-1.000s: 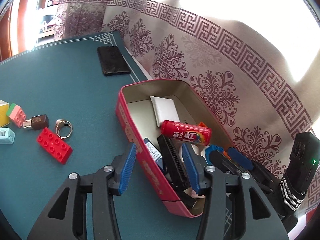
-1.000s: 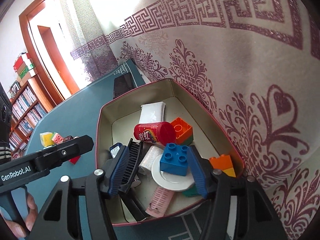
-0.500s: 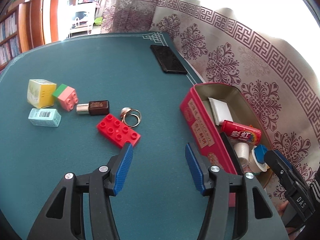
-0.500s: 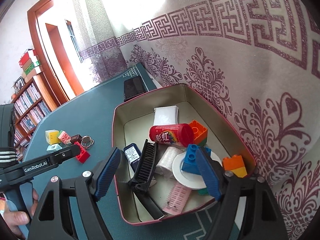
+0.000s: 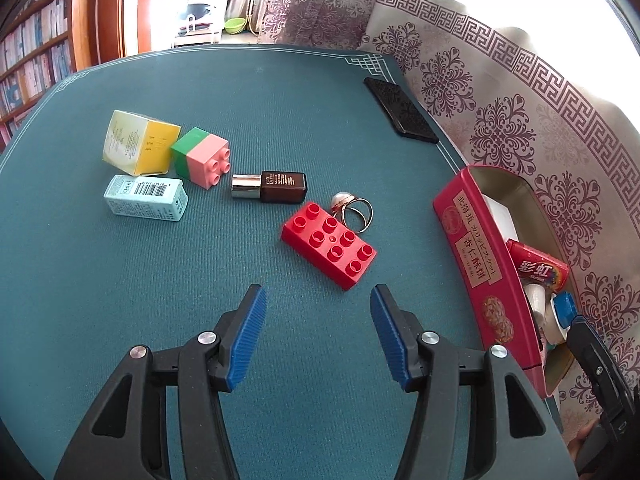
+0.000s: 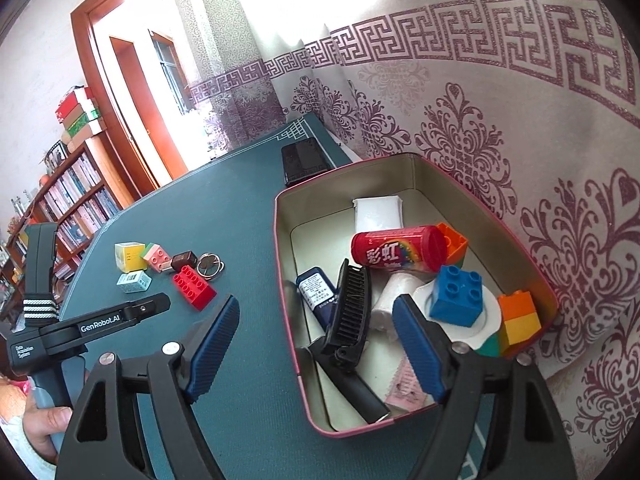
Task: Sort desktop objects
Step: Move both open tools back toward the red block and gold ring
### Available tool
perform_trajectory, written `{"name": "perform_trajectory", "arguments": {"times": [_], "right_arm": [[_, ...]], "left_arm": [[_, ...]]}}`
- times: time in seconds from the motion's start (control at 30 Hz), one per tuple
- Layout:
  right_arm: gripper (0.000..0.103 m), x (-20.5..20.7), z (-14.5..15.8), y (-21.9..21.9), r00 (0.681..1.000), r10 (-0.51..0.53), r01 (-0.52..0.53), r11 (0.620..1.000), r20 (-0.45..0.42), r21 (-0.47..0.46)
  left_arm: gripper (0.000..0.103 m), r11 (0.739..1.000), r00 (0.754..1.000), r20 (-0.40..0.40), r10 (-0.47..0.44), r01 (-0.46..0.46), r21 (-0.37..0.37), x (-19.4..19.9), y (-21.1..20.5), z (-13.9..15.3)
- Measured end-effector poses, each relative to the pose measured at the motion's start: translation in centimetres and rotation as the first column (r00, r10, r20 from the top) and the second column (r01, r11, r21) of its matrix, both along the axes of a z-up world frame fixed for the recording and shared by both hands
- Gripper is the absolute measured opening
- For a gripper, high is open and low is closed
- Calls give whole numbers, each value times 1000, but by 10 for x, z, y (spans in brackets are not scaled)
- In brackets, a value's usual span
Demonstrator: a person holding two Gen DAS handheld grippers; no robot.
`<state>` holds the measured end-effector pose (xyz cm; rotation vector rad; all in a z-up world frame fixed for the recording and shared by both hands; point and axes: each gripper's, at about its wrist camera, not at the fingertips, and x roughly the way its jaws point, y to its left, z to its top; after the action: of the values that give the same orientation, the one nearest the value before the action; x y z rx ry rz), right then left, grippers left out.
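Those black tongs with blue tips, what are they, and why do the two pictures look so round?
They are hand-held grabbers, one in each of a person's hands. Each carries a wide-angle camera that bends the picture. One picture looks along the left grabber, whose jaws have just been opening and hold nothing, over the teal table mat. Ahead lie a flat red building brick, a metal ring, a small brown bottle, a pink and green brick and two little cartons. The other looks along the right grabber, also opening and empty, above the red tin box already filled with sorted things, like a blue brick and black comb.
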<state>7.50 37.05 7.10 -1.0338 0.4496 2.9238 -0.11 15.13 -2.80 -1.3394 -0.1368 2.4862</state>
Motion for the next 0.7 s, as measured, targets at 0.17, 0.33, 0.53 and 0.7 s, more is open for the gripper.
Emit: {"name": "perform_trajectory", "arguments": {"times": [0.17, 0.33, 0.53, 0.7], "right_arm": [[82, 0, -3, -22, 998, 61, -61, 998, 1, -1], [82, 0, -8, -47, 989, 149, -150, 989, 4, 13], [82, 1, -14, -64, 979, 205, -205, 978, 14, 41], [82, -1, -21, -67, 974, 225, -225, 974, 35, 20]], "left_arm": [[58, 1000, 1000, -1, -16, 16, -11, -1, 4, -4], [58, 1000, 1000, 12, -16, 16, -9, -11, 7, -7], [58, 1000, 999, 35, -10, 10, 10, -28, 18, -8], [58, 999, 1000, 26, 8, -7, -32, -45, 22, -14]]}}
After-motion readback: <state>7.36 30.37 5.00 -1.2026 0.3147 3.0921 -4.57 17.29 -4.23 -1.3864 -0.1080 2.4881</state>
